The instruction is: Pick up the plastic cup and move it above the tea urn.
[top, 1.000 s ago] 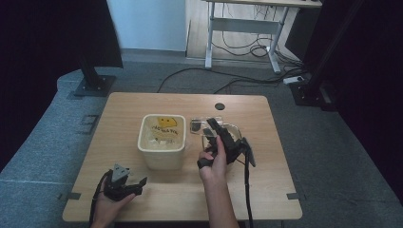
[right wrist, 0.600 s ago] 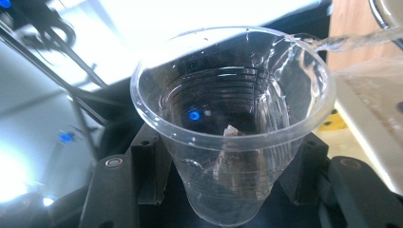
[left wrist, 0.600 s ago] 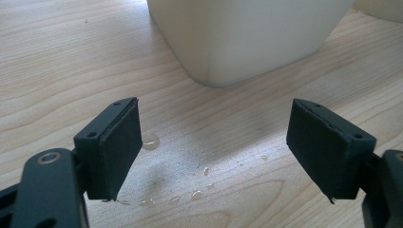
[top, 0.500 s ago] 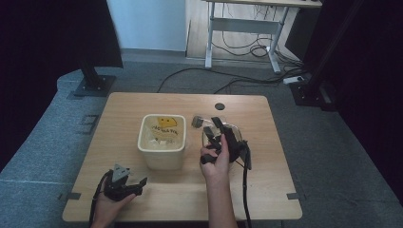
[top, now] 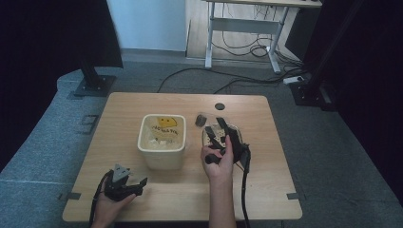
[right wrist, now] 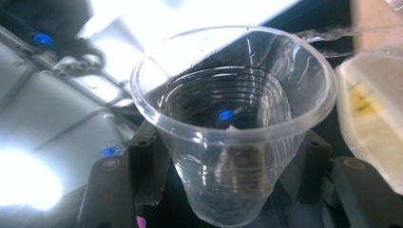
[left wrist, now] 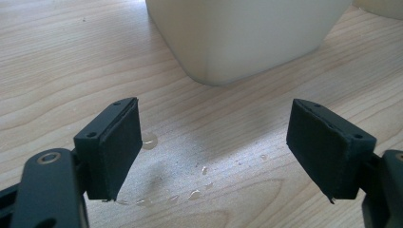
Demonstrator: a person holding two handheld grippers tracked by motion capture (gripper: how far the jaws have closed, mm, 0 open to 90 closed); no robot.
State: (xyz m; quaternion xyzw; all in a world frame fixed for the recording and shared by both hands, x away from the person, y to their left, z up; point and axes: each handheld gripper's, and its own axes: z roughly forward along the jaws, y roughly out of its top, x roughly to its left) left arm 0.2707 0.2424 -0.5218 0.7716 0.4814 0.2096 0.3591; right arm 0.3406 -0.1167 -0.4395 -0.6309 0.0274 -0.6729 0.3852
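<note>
Between the jaws of my right claw [right wrist: 228,190]: one clear plastic cup [right wrist: 233,128], pinched low on its ribbed wall, the jaws closed most of the way and pressing on both sides; mouth tipped toward the camera, inside looks drained apart from droplets, though something pale near the bottom I cannot make out. Next outward: the cream tub [right wrist: 375,118] just beside the cup in the right claw's view. From the high view, that claw [top: 219,137] sits to the right of the tub [top: 161,142], with a small dark item [top: 200,119] just beyond it that is too small to name. Left claw [top: 124,183]: resting near the table's front edge, jaws wide apart, holding nothing. Progress, as I judge it: the cup appears already emptied or nearly so, whitish pieces show in the tub from above, and what is left is to right the cup and set it down on the table [top: 266,156]. Items particular to one view: the left claw's view records beads of spilled water [left wrist: 190,192] on the wood in front of the tub's wall [left wrist: 247,38], too fine to see from above; the high view alone gives the tub's contents and yellow marking.
</note>
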